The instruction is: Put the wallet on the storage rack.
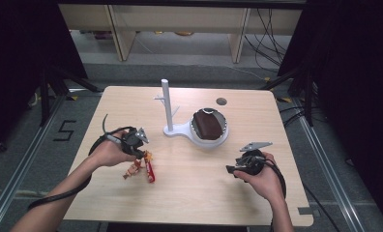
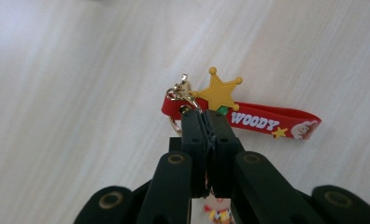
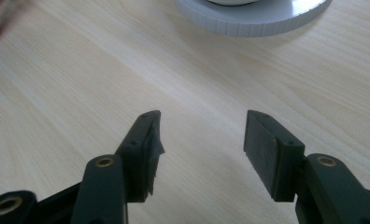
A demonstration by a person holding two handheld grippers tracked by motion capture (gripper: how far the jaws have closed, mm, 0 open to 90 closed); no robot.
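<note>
Left gripper (image 2: 204, 122) jaws pinching red Woody keychain (image 2: 267, 122) near table (image 1: 189, 193) left edge; lettering legible up close only. Right gripper (image 3: 202, 140) jaws spread, empty. Figure charm (image 2: 218, 214) mostly hidden.

The left gripper (image 2: 202, 122) is seen with its black jaws pressed together on the near edge of a red "WOODY" keychain strap (image 2: 262, 122). A yellow sheriff star (image 2: 219, 92) and gold clasp (image 2: 182, 94) are seen at the strap's left end, over the pale wooden table (image 2: 80, 93).

Your stand (image 1: 169, 108) sits mid-table (image 1: 189, 193); the bowl (image 1: 209, 126) touches its right; the keychain (image 1: 143, 167) lies nearer you, to its left.
</note>
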